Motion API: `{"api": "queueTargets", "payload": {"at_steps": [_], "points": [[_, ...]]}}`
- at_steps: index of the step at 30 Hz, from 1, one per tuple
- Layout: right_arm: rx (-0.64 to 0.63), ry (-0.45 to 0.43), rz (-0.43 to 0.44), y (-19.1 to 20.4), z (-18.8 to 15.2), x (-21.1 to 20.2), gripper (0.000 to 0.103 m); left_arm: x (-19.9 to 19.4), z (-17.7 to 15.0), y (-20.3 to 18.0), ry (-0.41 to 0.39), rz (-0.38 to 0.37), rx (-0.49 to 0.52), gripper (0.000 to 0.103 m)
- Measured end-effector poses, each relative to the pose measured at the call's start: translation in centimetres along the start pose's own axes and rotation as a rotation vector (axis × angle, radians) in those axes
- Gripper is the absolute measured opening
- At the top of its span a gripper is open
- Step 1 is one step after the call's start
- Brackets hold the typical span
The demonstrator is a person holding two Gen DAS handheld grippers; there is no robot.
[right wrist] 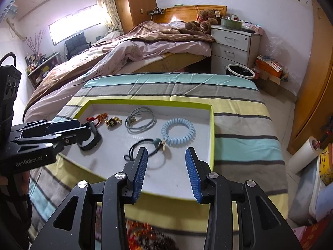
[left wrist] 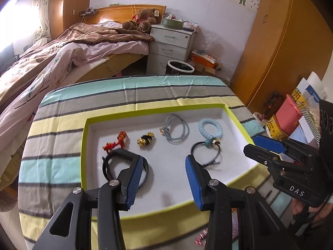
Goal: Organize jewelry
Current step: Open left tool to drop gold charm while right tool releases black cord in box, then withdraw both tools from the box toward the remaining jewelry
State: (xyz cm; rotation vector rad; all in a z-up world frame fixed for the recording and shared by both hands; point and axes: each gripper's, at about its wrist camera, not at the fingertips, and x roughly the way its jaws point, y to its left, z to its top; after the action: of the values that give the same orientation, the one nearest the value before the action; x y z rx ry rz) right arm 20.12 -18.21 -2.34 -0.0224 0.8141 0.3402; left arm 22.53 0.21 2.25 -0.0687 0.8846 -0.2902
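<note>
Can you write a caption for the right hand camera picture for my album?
Open right gripper hovering over a green-rimmed tray holding a blue coil bracelet and hair ties.

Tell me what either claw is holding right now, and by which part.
Nothing. The left claw and right claw are both open and empty above the tray.

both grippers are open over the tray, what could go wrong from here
1. The black band sits partly under the left gripper; closing could also snag the red knotted charm beside it.
2. The black cord with the teal bead lies close to the blue coil bracelet; the right gripper could drag both.
3. The shallow tray rests on loose cloth and may slide if nudged.
</note>
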Motion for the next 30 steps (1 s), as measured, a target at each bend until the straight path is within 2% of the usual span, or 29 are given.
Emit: {"api": "queueTargets", "payload": {"at_steps": [8, 15, 22, 30], "points": [[0.043, -0.021, 0.011, -1.5, -2.2, -2.6, 0.039, -2.0, -2.8, -0.8, -0.004, -0.025, -0.009, 0.042], [0.069, -0.006, 0.028, -2.1, -4.7, -3.6, 0.039, -2.6, -4.9, -1.2, 0.009, -0.054, -0.025, 0.043], [0.133, 0.042, 0.074, -2.5, -7.8, -3.2, 0.039, -3.2, -6.6, -1.2, 0.016, -0.061, -0.044, 0.043], [0.141, 0.083, 0.108, -1.9, -8.6, -2.3, 0.039, -3.7, -7.3, -0.6, 0.019, -0.048, -0.064, 0.043]]}}
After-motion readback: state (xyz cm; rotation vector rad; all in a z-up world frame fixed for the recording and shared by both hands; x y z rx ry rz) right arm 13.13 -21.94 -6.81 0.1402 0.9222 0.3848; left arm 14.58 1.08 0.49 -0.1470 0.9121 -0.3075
